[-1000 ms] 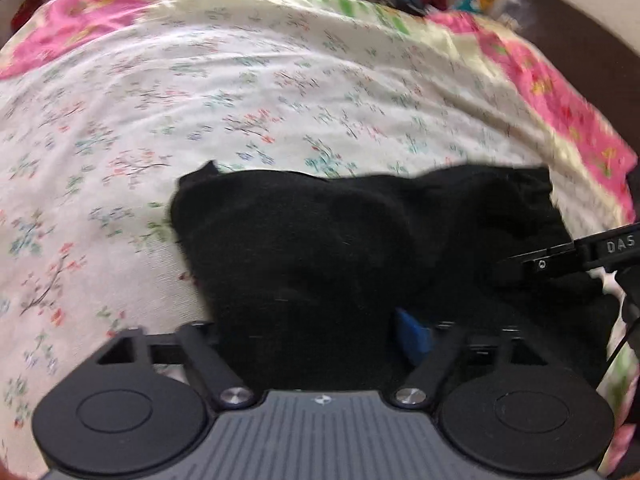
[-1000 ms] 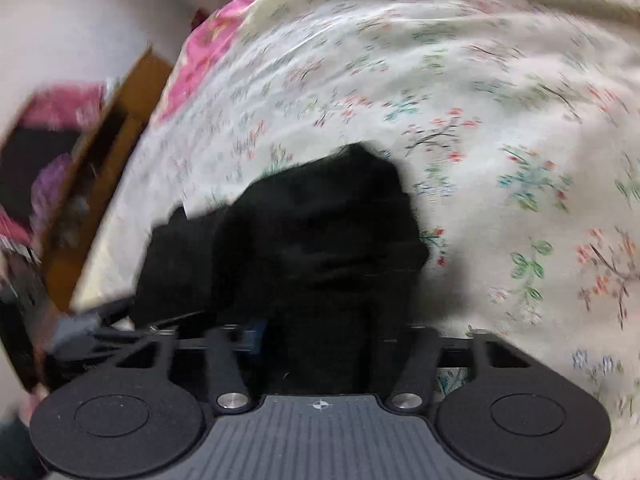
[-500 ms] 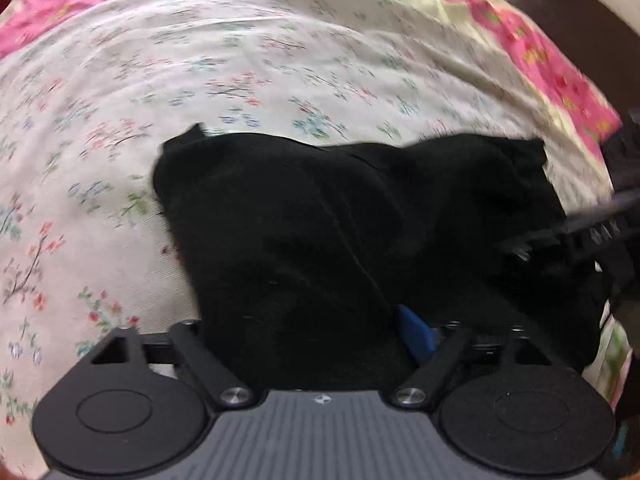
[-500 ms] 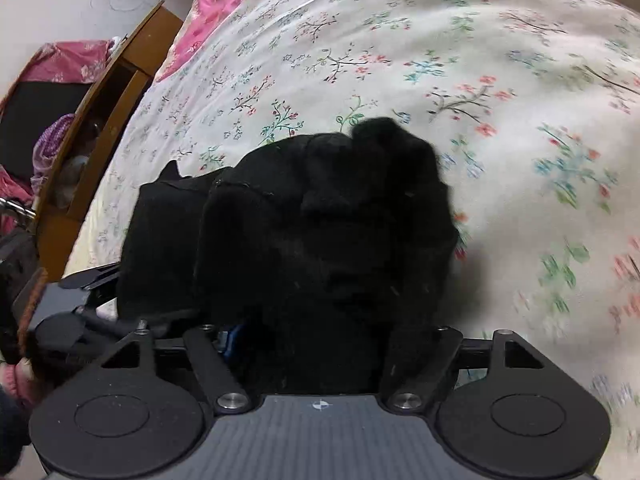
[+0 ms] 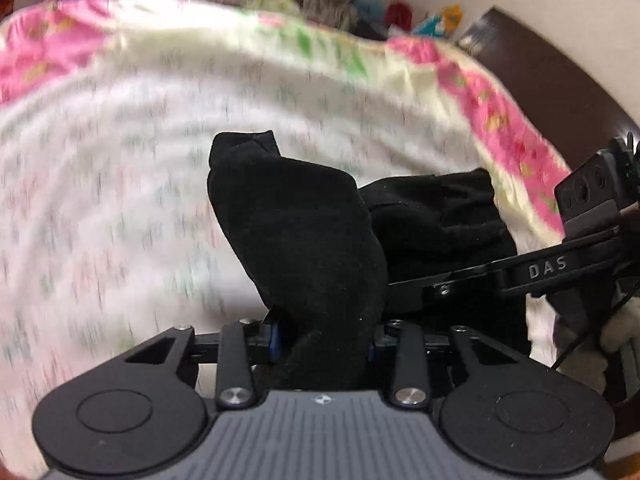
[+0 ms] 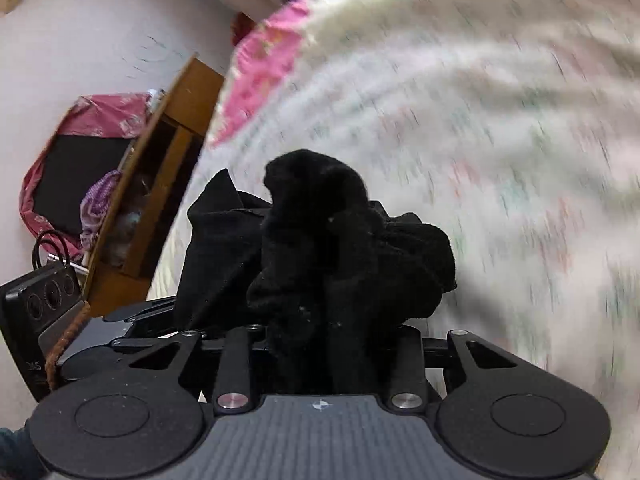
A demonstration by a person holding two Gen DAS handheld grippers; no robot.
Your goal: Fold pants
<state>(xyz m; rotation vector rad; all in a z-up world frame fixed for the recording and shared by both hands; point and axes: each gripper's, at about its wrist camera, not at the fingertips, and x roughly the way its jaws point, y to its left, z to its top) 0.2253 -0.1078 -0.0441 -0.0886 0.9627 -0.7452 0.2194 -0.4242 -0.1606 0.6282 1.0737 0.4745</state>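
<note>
The black pants (image 5: pixel 304 232) hang bunched above the floral bedsheet (image 5: pixel 120 200). My left gripper (image 5: pixel 322 340) is closing its jaws, and a thick fold of the pants is pinched between the blue pads. In the left wrist view my right gripper (image 5: pixel 440 284) reaches in from the right into the same cloth. Seen from the right wrist, the pants (image 6: pixel 340 240) rise in a crumpled lump from my right gripper (image 6: pixel 324 332), whose jaws are closing on the cloth. My left gripper (image 6: pixel 132 320) shows at the lower left there.
The bedsheet (image 6: pixel 500 120) has a pink border (image 5: pixel 500 120) along its far and right edges. A dark headboard (image 5: pixel 560 80) and colourful clutter (image 5: pixel 400 12) lie beyond. A wooden shelf (image 6: pixel 160 184) and a pink bag (image 6: pixel 80 152) stand beside the bed.
The pants lay flat on the bed earlier. Both grippers have narrowed onto the cloth and risen, pulling it up into bunched folds; the background is motion-blurred.
</note>
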